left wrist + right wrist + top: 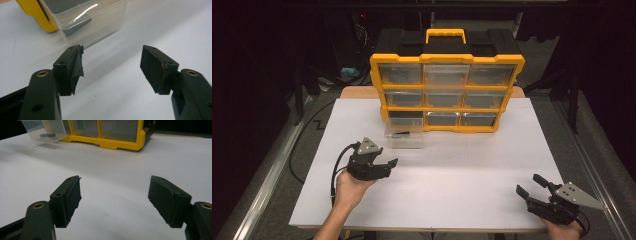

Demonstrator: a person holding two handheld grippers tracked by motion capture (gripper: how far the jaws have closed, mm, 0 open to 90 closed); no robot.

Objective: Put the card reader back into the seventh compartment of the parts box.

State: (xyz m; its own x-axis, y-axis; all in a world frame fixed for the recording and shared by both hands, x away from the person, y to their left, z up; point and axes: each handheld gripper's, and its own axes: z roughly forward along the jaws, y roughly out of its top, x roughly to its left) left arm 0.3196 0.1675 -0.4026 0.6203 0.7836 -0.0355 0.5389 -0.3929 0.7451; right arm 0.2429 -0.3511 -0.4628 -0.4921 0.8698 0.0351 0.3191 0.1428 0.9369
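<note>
A white table [472,180] carries a yellow-framed parts organizer [447,92] standing upright at its far side, three rows of clear drawers facing the person. The bottom-left drawer [404,134] is pulled well out of its slot and projects over the tabletop, likely left that way so its contents can be reached from above. Inside it lies a small dark part [402,133], too small to identify; in the left gripper view it shows as a dark shape through the drawer's clear wall [75,27].

The left gripper [388,164], held in the person's left hand [349,187], hovers just in front of the open drawer with its jaws spread and nothing between them, aimed toward the drawer as if lined up for a reach. A strip of padding hangs loose from one of its jaw pads [76,67].

The right gripper [529,186] waits well apart near the table's front right corner, jaws likewise spread wide and empty, apparently kept clear of the working side.
</note>
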